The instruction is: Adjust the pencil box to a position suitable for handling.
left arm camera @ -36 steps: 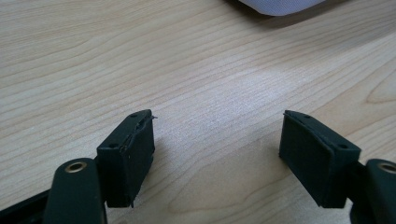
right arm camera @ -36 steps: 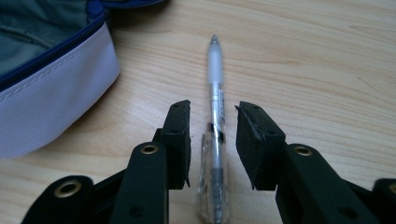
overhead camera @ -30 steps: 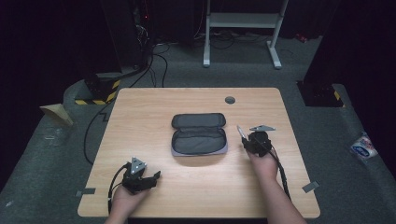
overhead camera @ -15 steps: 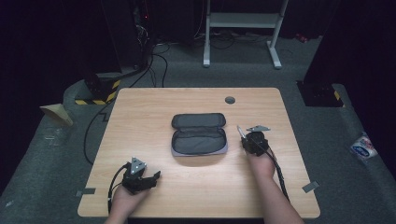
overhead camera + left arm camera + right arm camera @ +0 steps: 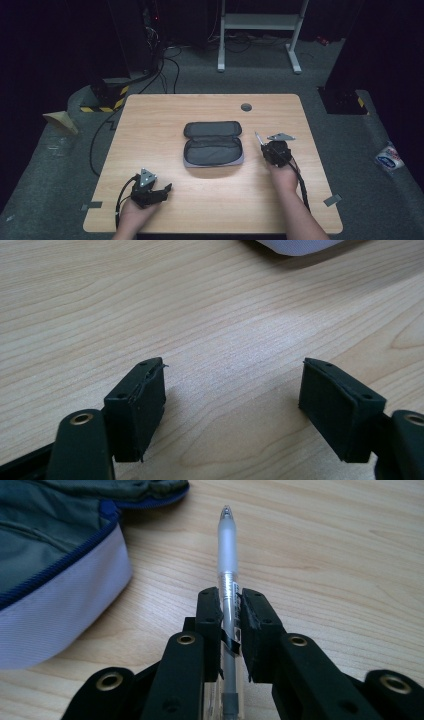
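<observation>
While the left tool (image 5: pixel 232 405) gapes wide, the right tool (image 5: pixel 231 615) clamps a pen (image 5: pixel 227 560) (beside the open pouch (image 5: pixel 213 143)).

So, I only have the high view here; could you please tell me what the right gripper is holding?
Observer: The right gripper is shut on a translucent white plastic pen, which points forward beyond its jaws.
Operator: Thank you. Is the pouch's zip colour visible to you?
Observer: Yes, the open grey fabric pencil case has a blue zip along its rim, above a pale lilac side wall.
Operator: And is the left gripper holding anything?
Observer: No, the left gripper has its jaws wide apart, with only the bare light wooden table between them.
</observation>
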Available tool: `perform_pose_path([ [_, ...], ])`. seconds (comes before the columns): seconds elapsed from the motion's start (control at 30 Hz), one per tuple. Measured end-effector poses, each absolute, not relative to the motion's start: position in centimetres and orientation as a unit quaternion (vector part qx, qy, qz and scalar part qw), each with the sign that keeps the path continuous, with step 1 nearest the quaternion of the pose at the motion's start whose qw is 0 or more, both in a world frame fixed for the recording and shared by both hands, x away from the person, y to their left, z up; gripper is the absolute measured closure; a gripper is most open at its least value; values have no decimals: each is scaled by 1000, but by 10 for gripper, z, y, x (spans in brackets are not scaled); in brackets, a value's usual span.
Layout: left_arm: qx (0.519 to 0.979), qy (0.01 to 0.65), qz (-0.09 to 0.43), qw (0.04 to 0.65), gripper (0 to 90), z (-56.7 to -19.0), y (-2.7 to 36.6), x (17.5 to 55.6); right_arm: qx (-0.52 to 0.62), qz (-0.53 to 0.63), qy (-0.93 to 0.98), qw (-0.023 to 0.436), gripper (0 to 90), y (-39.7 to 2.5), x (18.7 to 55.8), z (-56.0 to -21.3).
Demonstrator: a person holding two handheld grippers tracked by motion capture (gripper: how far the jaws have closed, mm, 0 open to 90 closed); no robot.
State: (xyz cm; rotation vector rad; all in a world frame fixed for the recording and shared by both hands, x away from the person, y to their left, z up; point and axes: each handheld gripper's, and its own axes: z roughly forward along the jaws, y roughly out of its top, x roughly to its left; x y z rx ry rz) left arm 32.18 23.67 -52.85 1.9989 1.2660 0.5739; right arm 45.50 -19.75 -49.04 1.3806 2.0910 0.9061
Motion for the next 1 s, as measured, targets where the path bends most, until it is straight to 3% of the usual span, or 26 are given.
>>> perform_pose_path([
  [1.0,770,488,221,346,256,-529,236,322,455,399,756,248,788,-182,435,-443],
])
